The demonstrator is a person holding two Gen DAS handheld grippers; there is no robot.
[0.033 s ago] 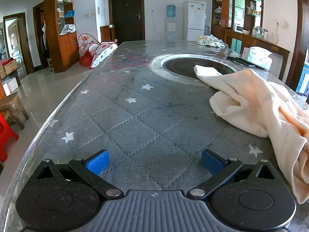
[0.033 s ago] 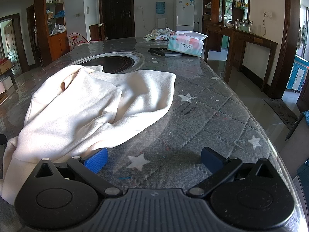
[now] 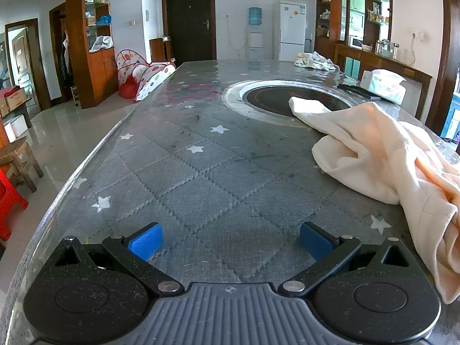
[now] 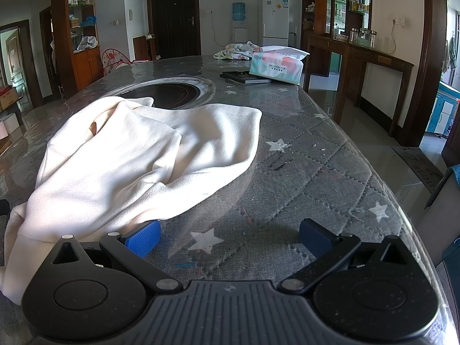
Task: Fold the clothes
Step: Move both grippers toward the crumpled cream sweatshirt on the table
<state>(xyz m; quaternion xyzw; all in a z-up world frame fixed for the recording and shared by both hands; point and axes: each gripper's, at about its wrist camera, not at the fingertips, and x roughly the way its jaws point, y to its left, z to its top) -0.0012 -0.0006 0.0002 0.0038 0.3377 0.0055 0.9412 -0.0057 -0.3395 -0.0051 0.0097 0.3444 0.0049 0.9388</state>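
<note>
Along the bottom of the left wrist view, the left gripper (image 3: 230,237) spreads its blue-padded jaws wide over the grey star-patterned quilted table cover (image 3: 201,178), holding nothing. Right of centre lies the crumpled cream fleece garment (image 3: 382,155). At lower left in the right wrist view, the garment (image 4: 138,161) touches the wide-open, empty right gripper (image 4: 230,237).

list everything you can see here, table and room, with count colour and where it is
cream fleece garment: 1, cream, crumpled on the table between the two grippers
grey star-print quilted table cover: 1, grey with white stars, over the whole table
round black inset hob: 1, black, mid-table, garment edge overlapping it
tissue pack: 1, white and pastel, far right of table
flat black item: 1, black, beside the tissue pack
patterned cloth pile: 1, pale mixed, far end of table
white fridge: 1, white, back wall
left gripper: 1, black with blue pads, open over bare cover
right gripper: 1, same, open, left pad at garment edge
</note>
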